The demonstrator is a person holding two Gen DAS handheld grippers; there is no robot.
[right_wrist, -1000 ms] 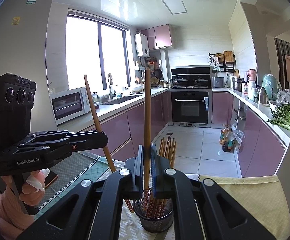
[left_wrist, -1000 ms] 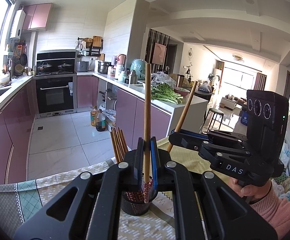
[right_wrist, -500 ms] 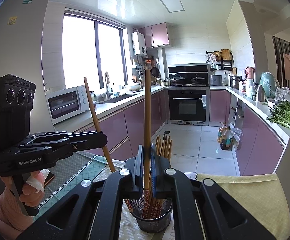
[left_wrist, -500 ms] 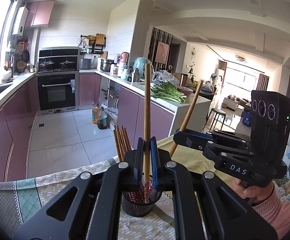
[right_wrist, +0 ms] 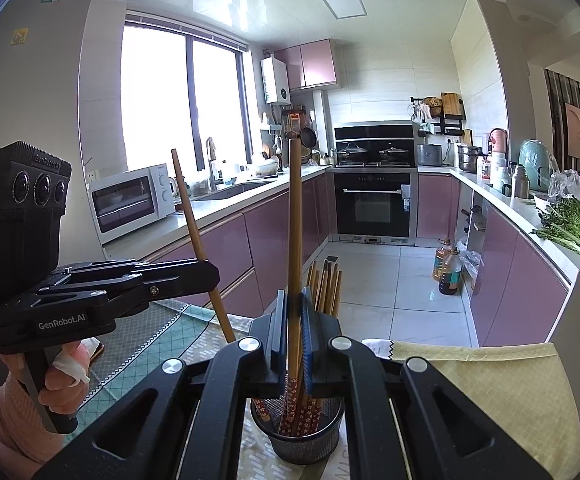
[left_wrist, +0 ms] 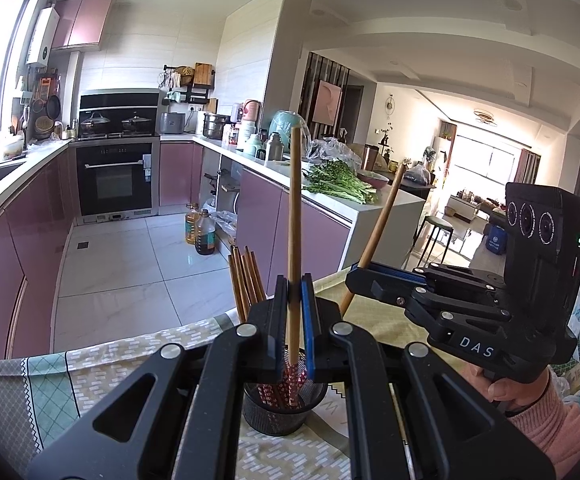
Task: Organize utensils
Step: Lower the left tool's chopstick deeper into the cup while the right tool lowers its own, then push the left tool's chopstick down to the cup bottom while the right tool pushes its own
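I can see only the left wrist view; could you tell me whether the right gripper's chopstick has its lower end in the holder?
Observer: Yes. In the right wrist view the right gripper is shut on the right chopstick, whose patterned end sits inside the holder.
Operator: Thank you. Does my own chopstick look upright from that side?
Observer: No. The left gripper holds the left chopstick tilted, top leaning left; its lower end is hidden behind the right gripper.
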